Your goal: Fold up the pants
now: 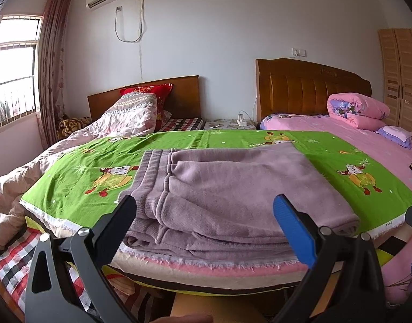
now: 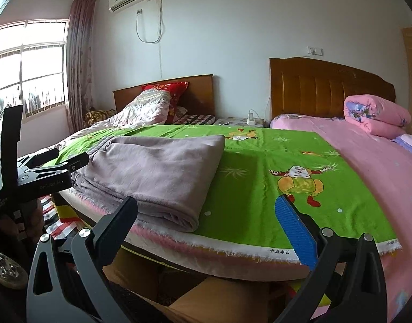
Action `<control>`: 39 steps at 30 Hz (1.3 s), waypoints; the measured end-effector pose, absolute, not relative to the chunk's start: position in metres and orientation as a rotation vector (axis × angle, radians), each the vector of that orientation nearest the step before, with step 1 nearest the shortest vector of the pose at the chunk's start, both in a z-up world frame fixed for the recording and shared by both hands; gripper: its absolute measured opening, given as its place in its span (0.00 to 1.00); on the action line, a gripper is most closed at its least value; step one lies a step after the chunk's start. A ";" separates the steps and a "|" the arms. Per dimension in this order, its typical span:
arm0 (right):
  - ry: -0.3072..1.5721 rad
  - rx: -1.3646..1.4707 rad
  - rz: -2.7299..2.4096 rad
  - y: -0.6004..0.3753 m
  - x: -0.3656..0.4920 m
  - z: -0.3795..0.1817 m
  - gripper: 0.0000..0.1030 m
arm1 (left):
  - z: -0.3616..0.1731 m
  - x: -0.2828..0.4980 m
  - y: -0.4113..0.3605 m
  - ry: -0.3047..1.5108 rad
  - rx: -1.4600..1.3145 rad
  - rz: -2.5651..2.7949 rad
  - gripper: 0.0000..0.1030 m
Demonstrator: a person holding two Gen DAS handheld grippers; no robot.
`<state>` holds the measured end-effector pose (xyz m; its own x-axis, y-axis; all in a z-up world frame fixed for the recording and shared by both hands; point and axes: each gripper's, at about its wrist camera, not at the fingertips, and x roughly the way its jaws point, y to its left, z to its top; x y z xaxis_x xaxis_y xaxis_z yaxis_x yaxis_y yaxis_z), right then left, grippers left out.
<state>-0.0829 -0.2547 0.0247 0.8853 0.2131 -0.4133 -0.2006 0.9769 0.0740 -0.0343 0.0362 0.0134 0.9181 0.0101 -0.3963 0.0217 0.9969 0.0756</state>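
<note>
The mauve pants (image 1: 227, 196) lie folded in a flat stack on a green cartoon-print cloth (image 1: 340, 158) near the front edge of the bed. They also show in the right wrist view (image 2: 152, 172), at the left. My left gripper (image 1: 206, 210) is open and empty, just in front of the pants' near edge. My right gripper (image 2: 206, 210) is open and empty, in front of the green cloth (image 2: 259, 177), to the right of the pants. The left gripper's body (image 2: 39, 177) shows at the left of the right wrist view.
A pink bed (image 1: 367, 140) with a rolled pink quilt (image 1: 356, 110) lies to the right. A second bed with a crumpled quilt (image 1: 119, 118) and red pillow is at the back left. A wardrobe (image 1: 400, 75) stands at the far right, a window at the left.
</note>
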 end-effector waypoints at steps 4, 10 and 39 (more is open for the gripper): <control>0.436 0.033 0.214 -0.255 -0.082 0.024 0.96 | 0.013 -0.035 0.037 0.409 0.079 -0.007 0.99; 0.440 0.036 0.214 -0.254 -0.081 0.024 0.96 | 0.012 -0.033 0.038 0.414 0.078 -0.008 0.99; 0.451 0.040 0.225 -0.253 -0.077 0.021 0.96 | 0.011 -0.031 0.041 0.423 0.075 -0.012 0.99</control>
<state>-0.0773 -0.2529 0.0210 0.8756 0.2241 -0.4279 -0.2065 0.9745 0.0878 -0.0313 0.0408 0.0108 0.9119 0.0043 -0.4105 0.0270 0.9971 0.0705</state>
